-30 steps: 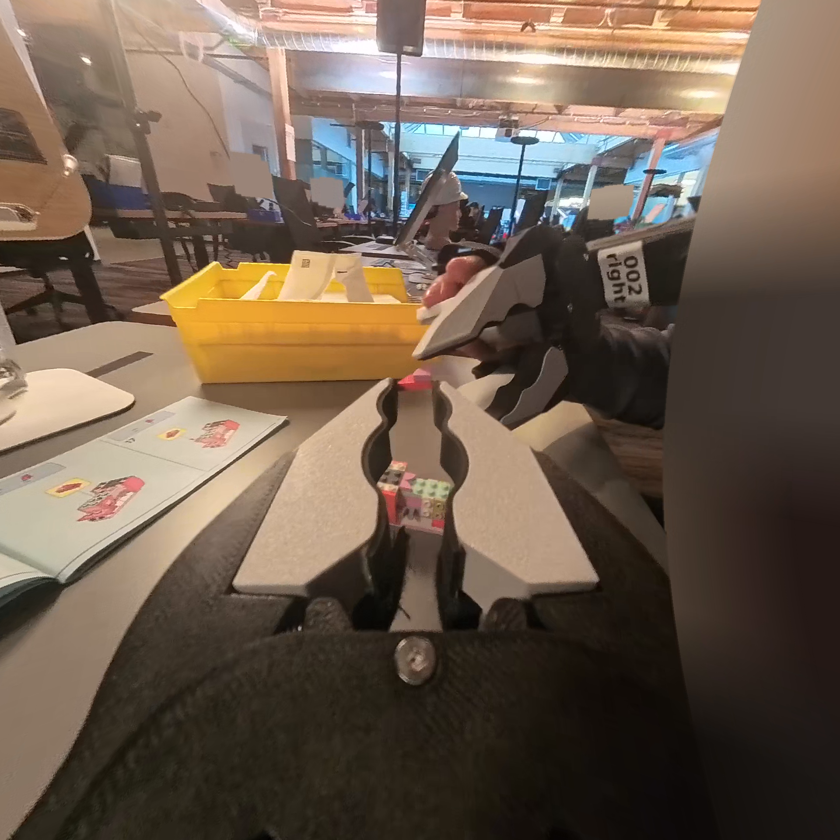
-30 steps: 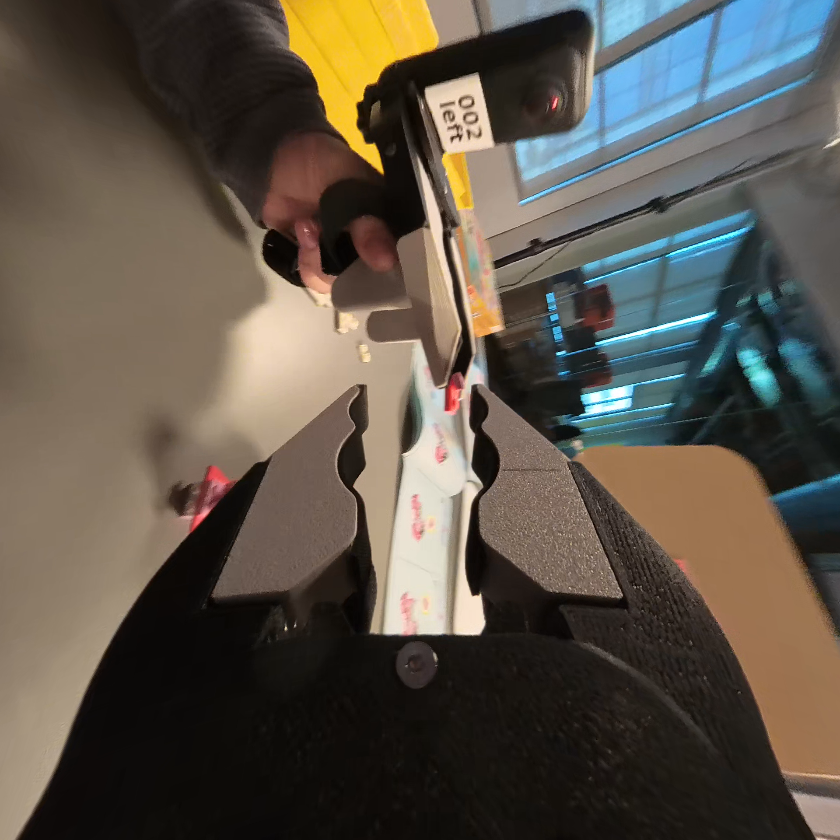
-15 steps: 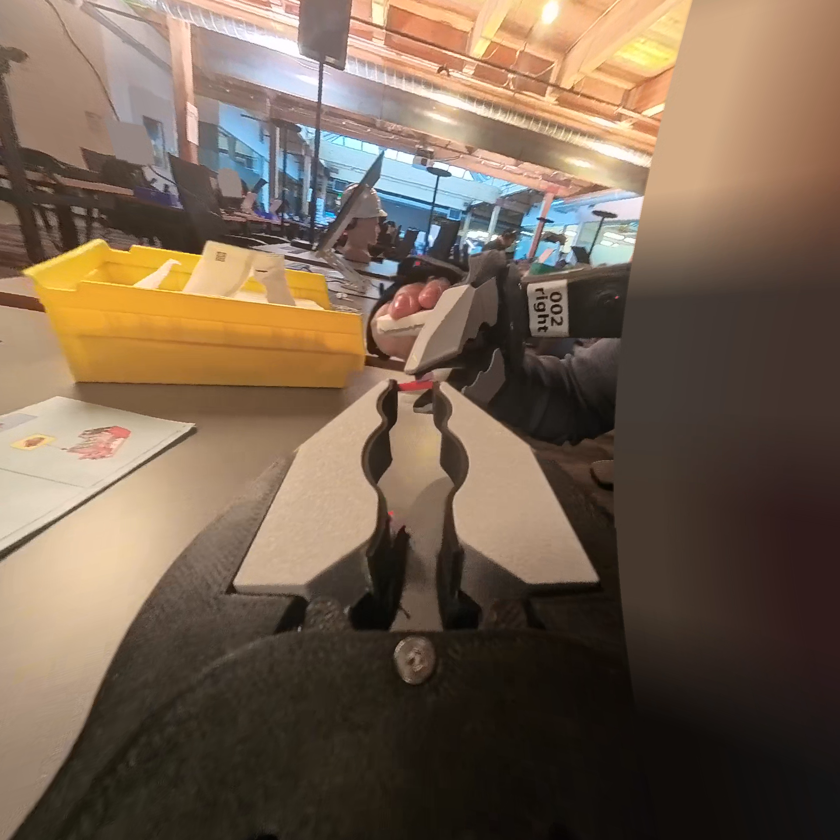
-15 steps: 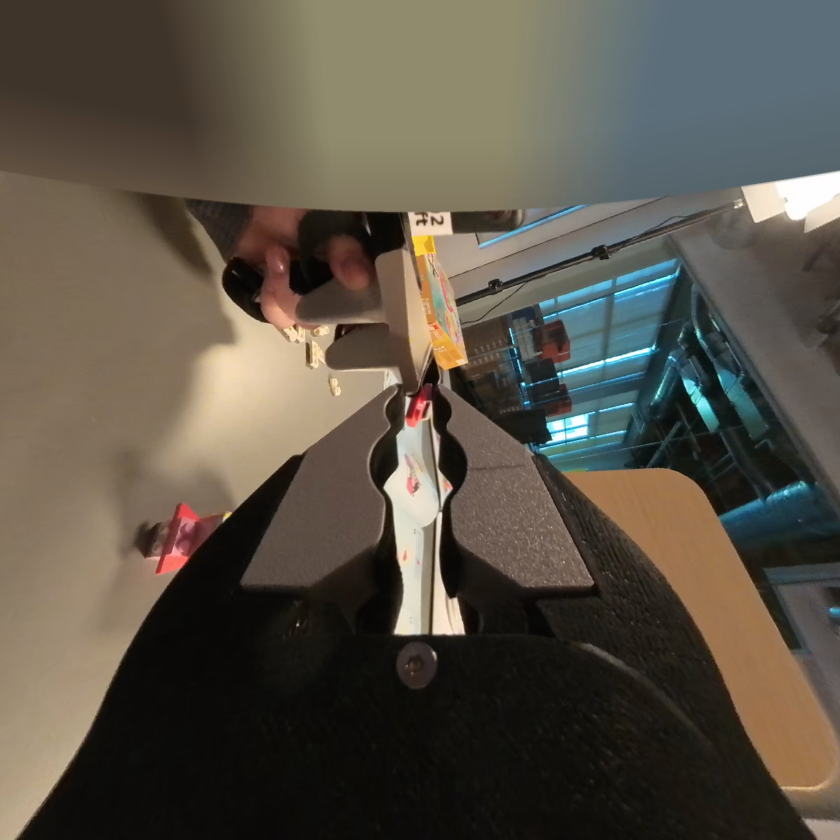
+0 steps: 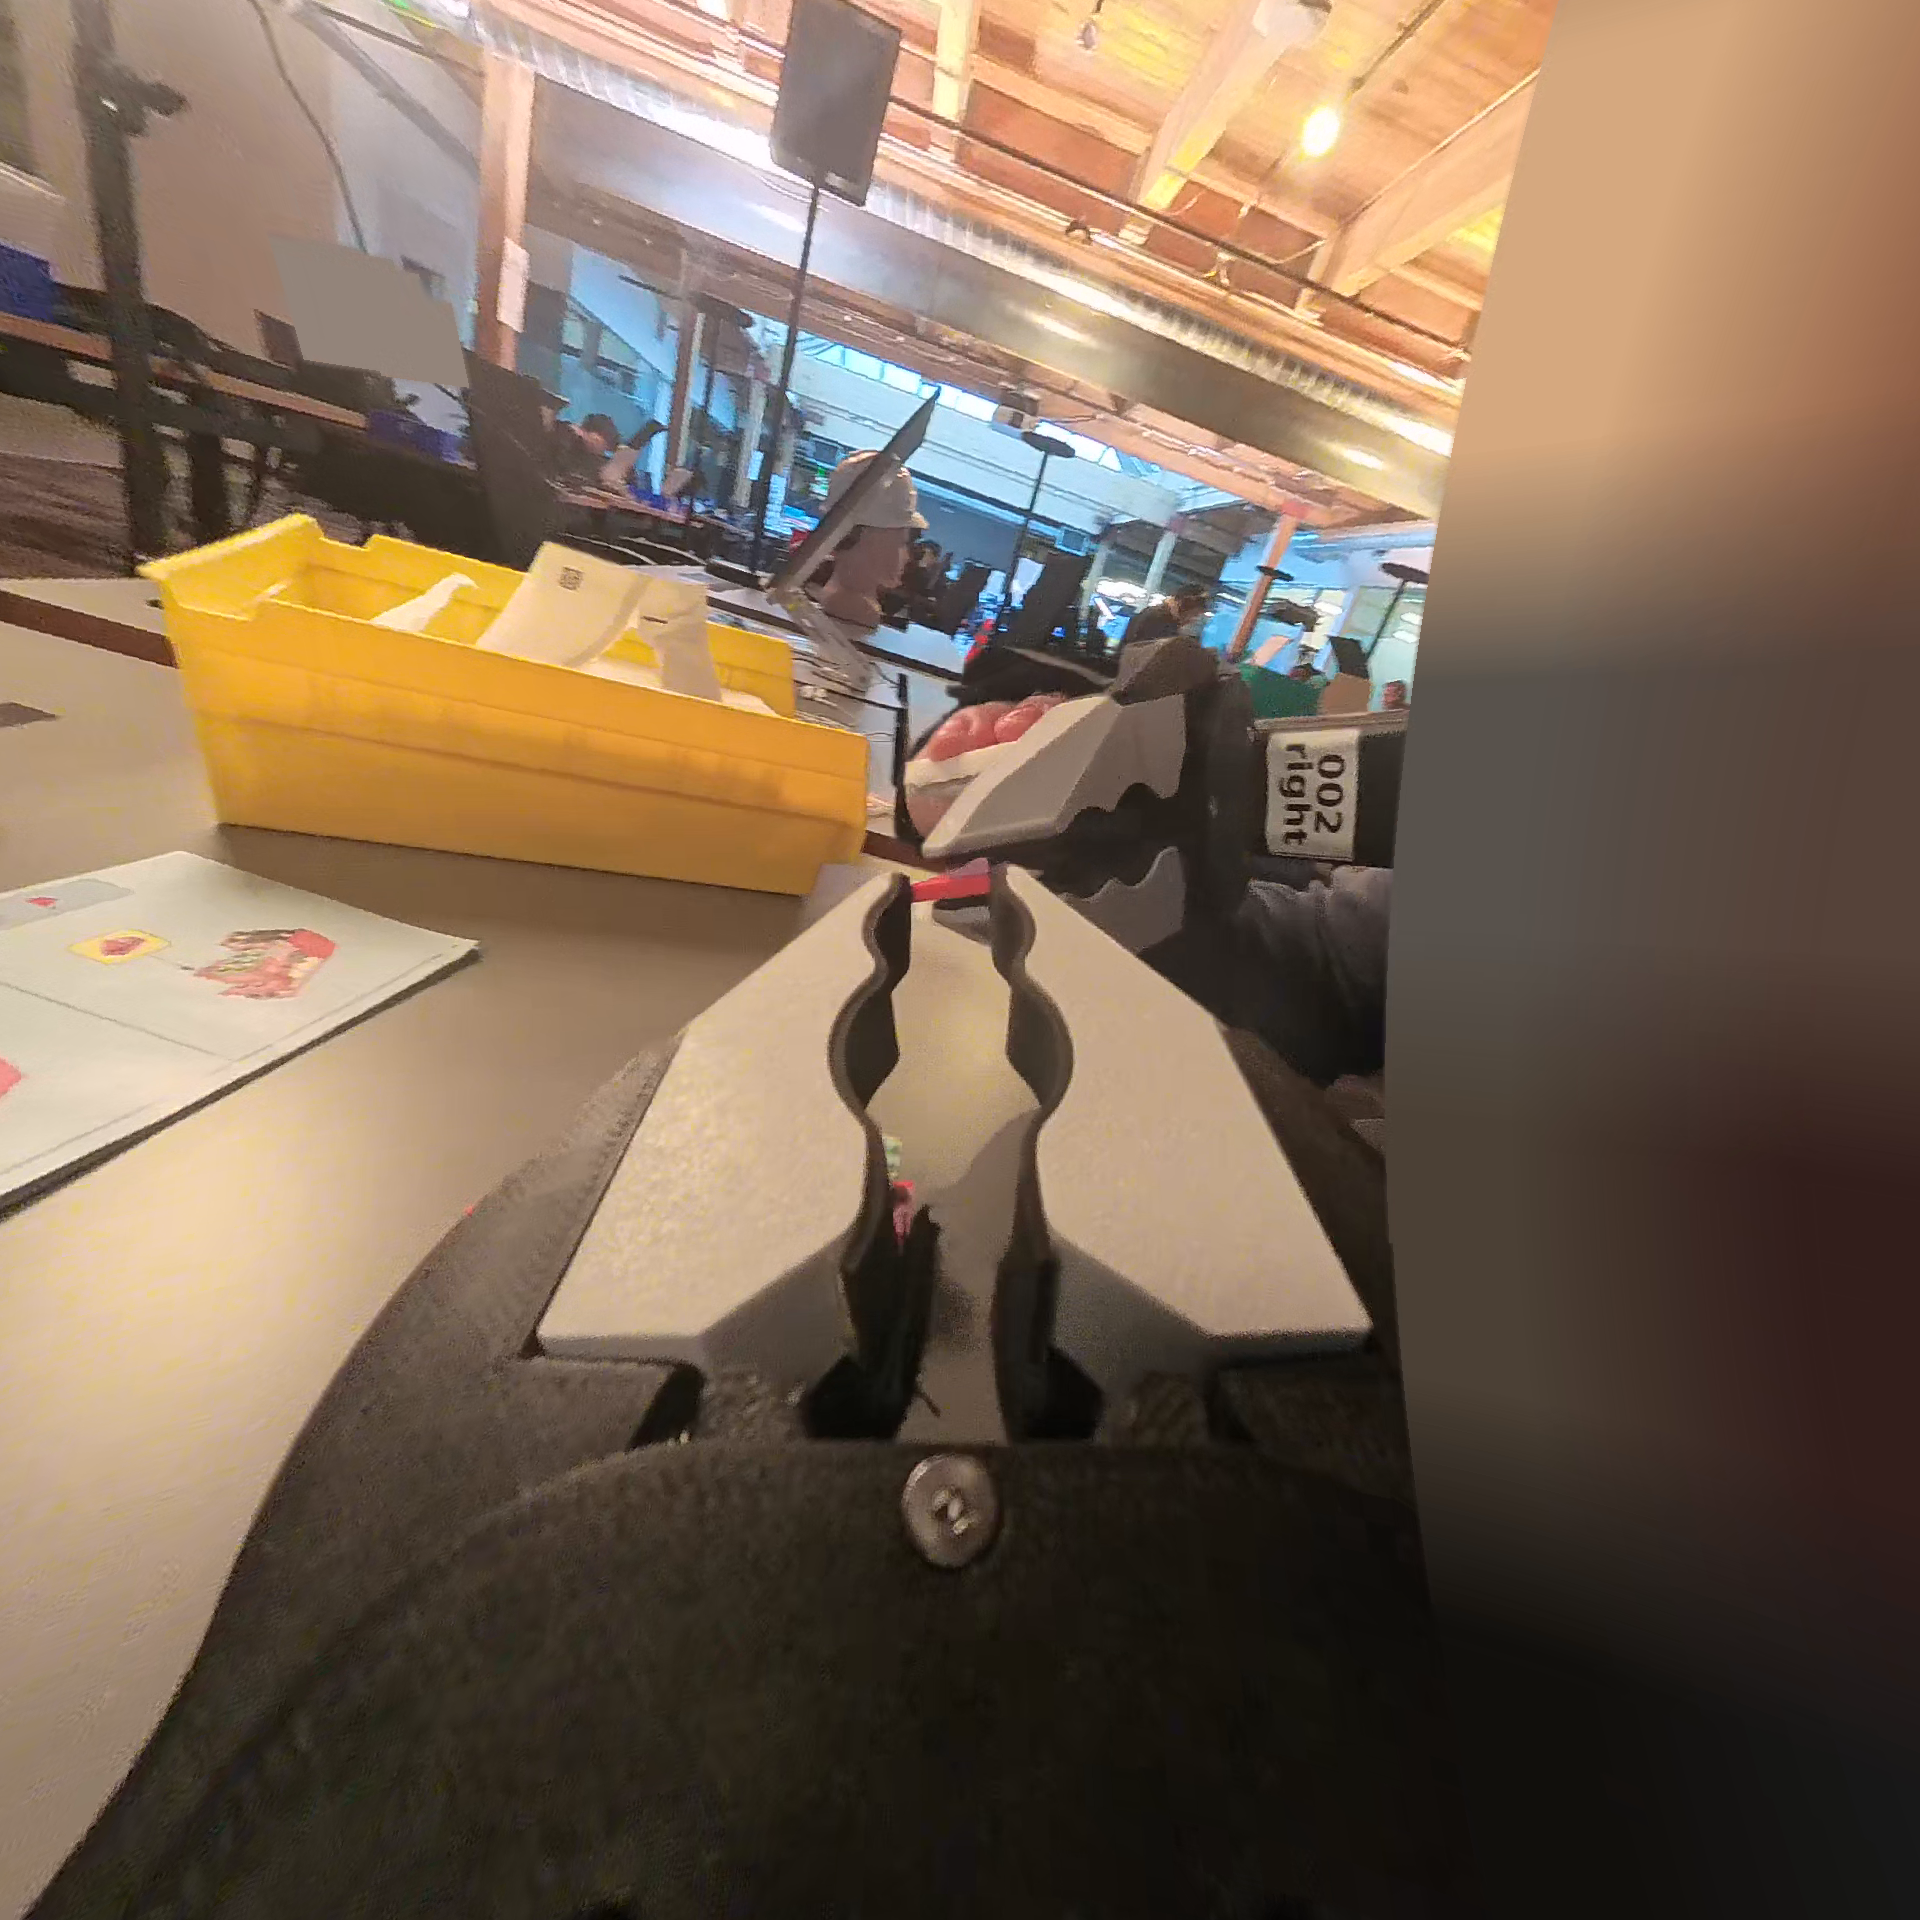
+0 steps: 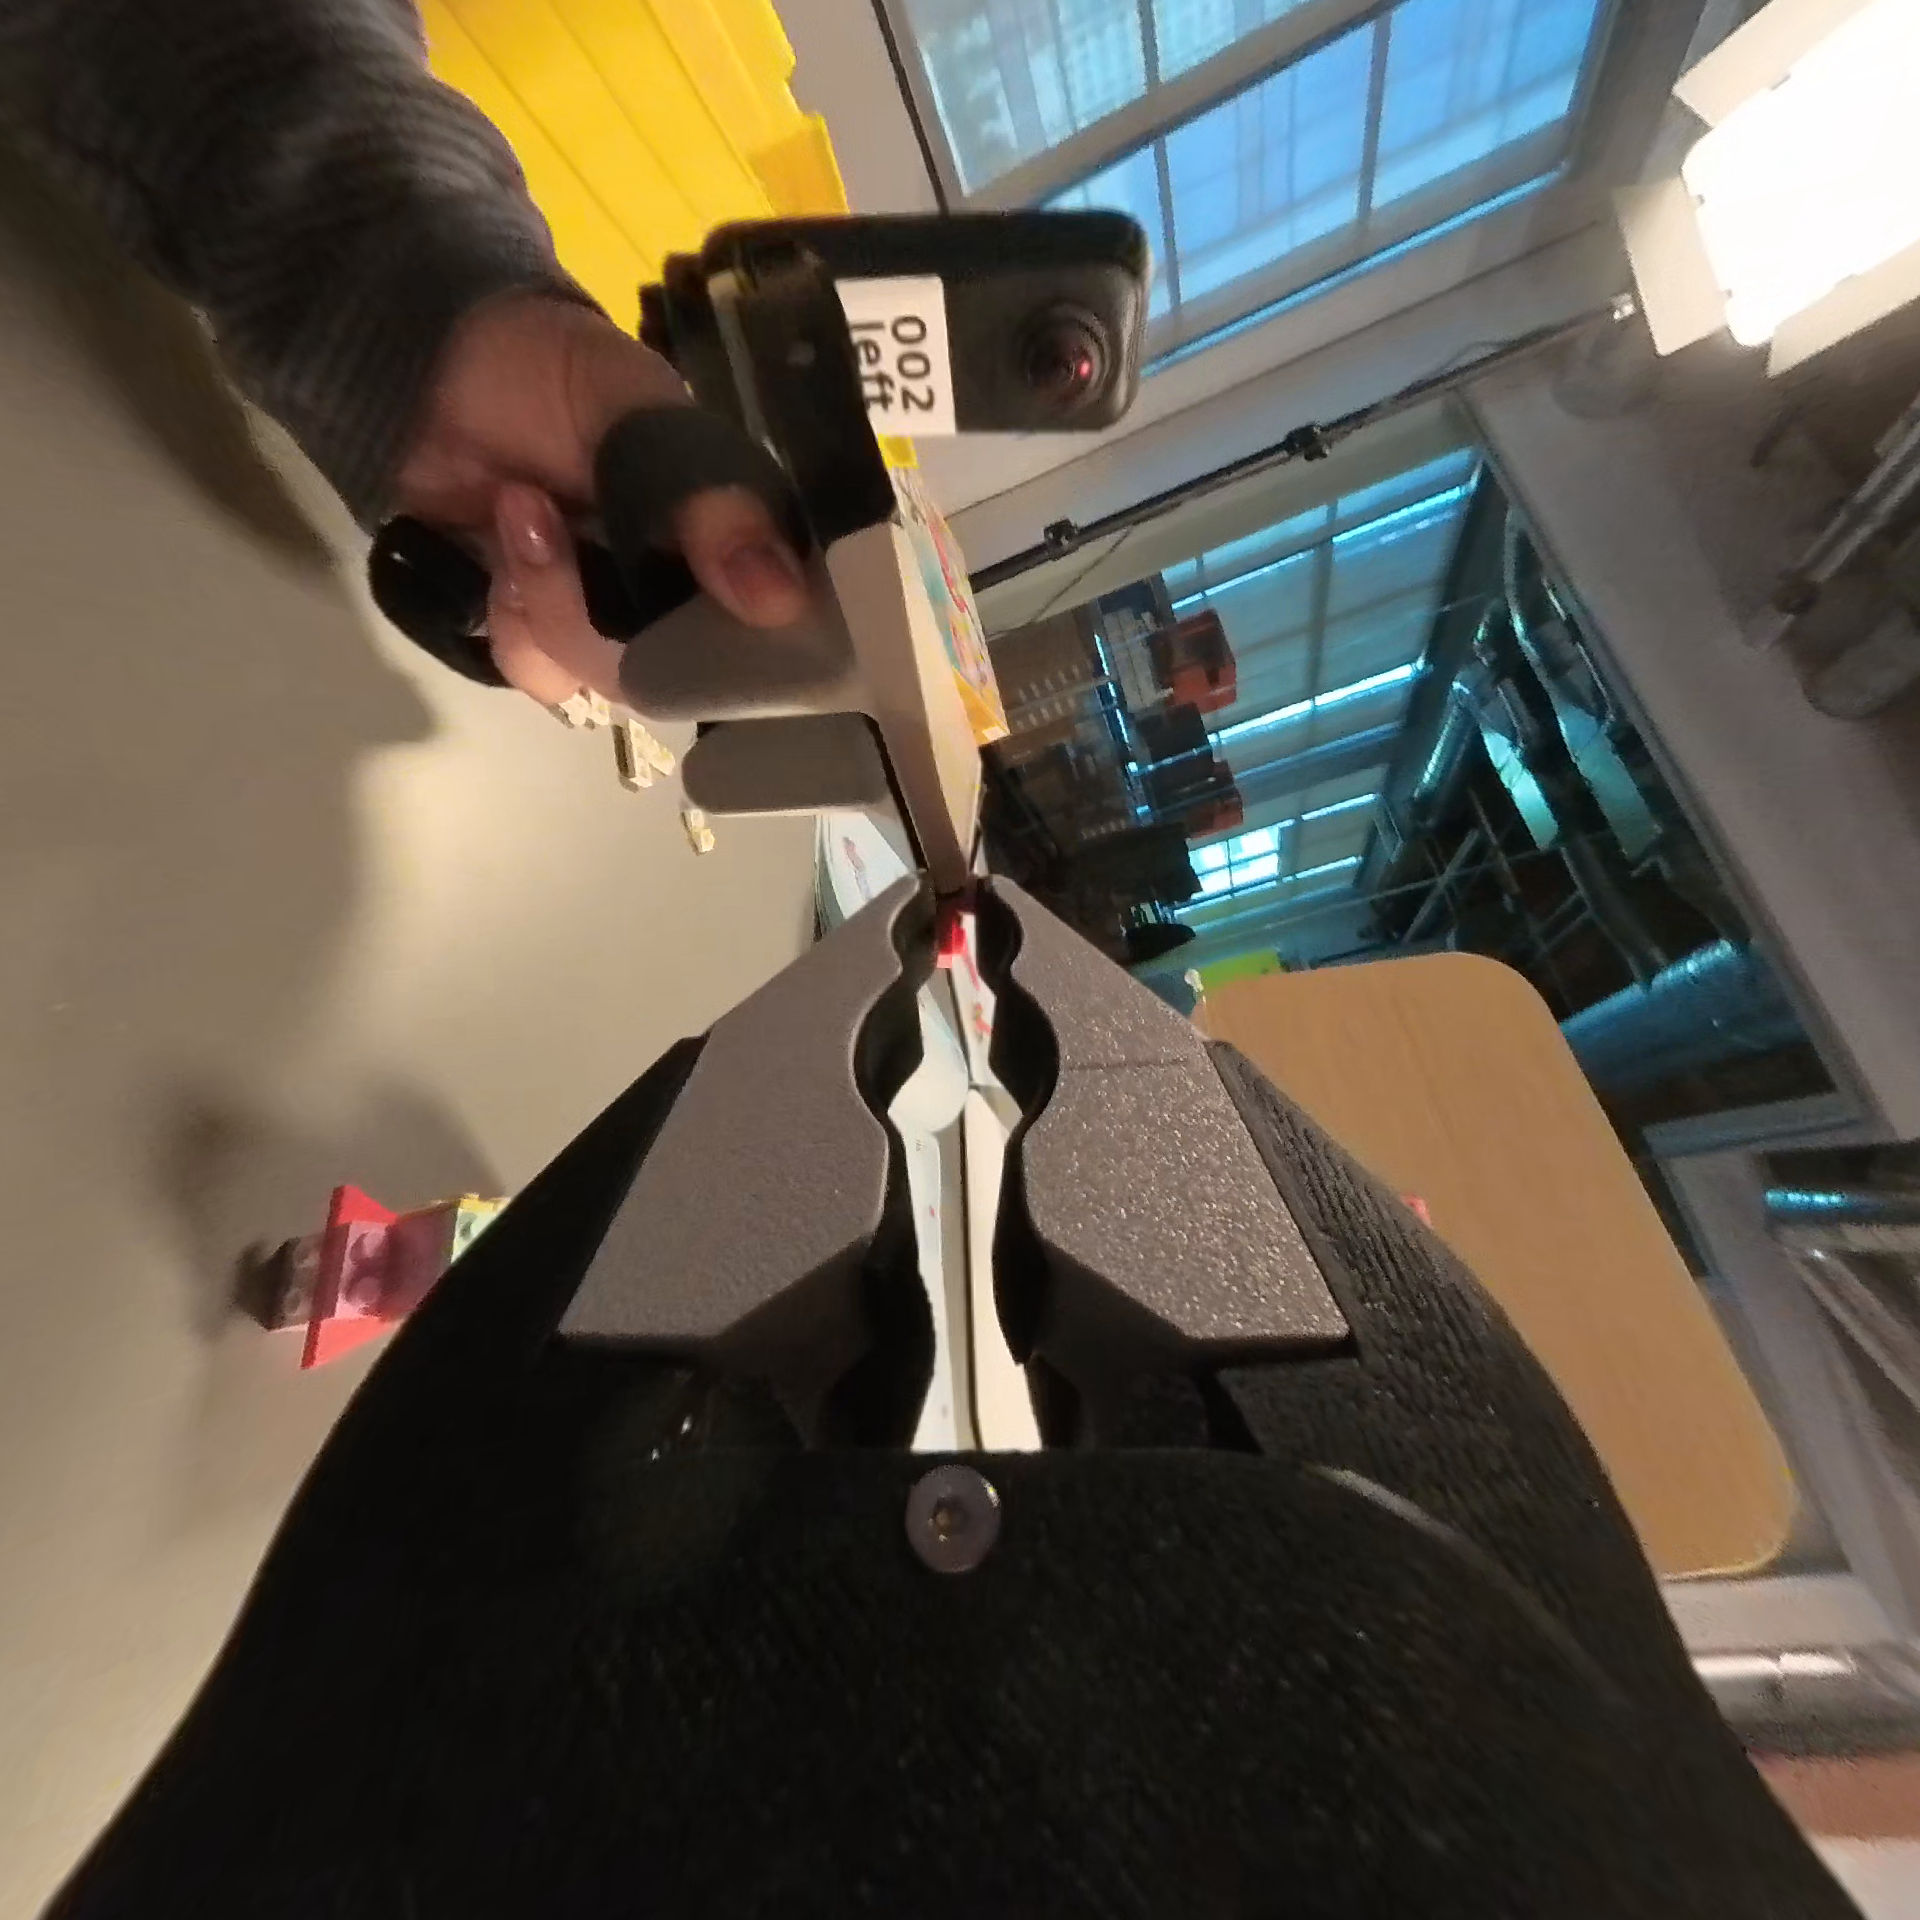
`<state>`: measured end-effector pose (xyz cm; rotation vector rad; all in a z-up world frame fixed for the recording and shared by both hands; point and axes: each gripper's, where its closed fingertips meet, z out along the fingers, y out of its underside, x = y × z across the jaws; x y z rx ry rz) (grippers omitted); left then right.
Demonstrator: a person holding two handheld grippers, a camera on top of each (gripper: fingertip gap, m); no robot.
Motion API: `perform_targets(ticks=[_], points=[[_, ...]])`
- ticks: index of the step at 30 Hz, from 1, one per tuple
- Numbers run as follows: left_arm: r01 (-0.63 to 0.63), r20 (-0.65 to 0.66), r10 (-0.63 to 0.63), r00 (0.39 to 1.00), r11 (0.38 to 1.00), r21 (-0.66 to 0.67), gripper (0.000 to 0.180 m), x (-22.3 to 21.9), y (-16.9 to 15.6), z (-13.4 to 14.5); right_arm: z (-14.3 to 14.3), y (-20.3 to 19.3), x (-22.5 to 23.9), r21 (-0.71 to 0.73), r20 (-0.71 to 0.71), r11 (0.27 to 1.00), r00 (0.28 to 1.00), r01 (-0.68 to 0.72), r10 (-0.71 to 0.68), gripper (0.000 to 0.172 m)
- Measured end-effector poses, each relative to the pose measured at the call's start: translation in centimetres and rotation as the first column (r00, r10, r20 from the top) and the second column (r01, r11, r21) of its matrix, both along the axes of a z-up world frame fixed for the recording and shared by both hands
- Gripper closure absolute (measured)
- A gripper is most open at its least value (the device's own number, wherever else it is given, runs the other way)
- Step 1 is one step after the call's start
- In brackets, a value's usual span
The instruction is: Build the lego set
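Observation:
My left gripper [image 5: 951, 891] is shut on a small flat red brick [image 5: 951, 886], which spans the gap between its fingertips above the grey table [image 5: 312, 1195]. My right gripper [image 6: 951, 914] meets it tip to tip and is shut on the same red brick [image 6: 948, 932]. In the left wrist view the right gripper [image 5: 961, 857] comes in from the right, one finger [image 5: 1023, 779] above the brick. In the right wrist view the left gripper's fingers [image 6: 925, 769] reach down to the brick, held by a hand [image 6: 540, 499].
A yellow bin [image 5: 499, 748] with white bags stands behind. An instruction booklet [image 5: 208, 966] lies at the left. A small red and pink brick build [image 6: 353, 1273] and several loose pale bricks [image 6: 639, 753] lie on the table. A colourful box [image 6: 956, 623] stands behind. Less than 4 cm separates the two grippers' tips.
My right gripper moved up to the left gripper's tips and closed from wide open onto the red brick. The left gripper kept its grip and swung slightly right.

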<state>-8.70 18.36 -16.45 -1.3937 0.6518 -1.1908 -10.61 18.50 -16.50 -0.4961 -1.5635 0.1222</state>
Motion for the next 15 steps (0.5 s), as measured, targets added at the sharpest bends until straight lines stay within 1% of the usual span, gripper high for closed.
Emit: perform_targets(ticks=[3,6,10,12,13,15], points=[[-0.048,-0.026,0.048,0.999,0.999,0.022,0.167,-0.2,0.4,-0.1,0.0,0.3,-0.1,0.007,-0.010,1.000,1.000,0.025,-0.025,0.167],[-0.053,-0.025,0.054,0.998,0.998,0.021,0.167,-0.3,0.5,-0.1,0.0,0.4,-0.3,0.022,-0.019,0.999,0.999,0.031,-0.031,0.167],[-0.073,-0.063,0.077,0.995,0.995,0.064,0.167,-0.5,0.5,-0.2,-0.2,0.2,-0.3,-0.066,-0.062,0.998,0.998,-0.022,0.018,0.162],[-0.118,-0.116,0.132,0.985,0.985,0.123,0.167,-0.7,0.8,-0.3,-0.4,0.2,0.0,-0.144,-0.071,0.987,0.996,-0.069,0.060,0.139],[-0.132,-0.139,0.153,0.978,0.980,0.149,0.167,-0.9,0.8,-0.4,-0.3,0.3,0.3,-0.204,-0.081,0.975,0.994,-0.093,0.077,0.133],[-0.151,-0.169,0.183,0.969,0.971,0.186,0.167,-1.1,0.9,-0.5,0.4,1.0,1.4,-0.304,-0.144,0.942,0.984,-0.145,0.105,0.131]])
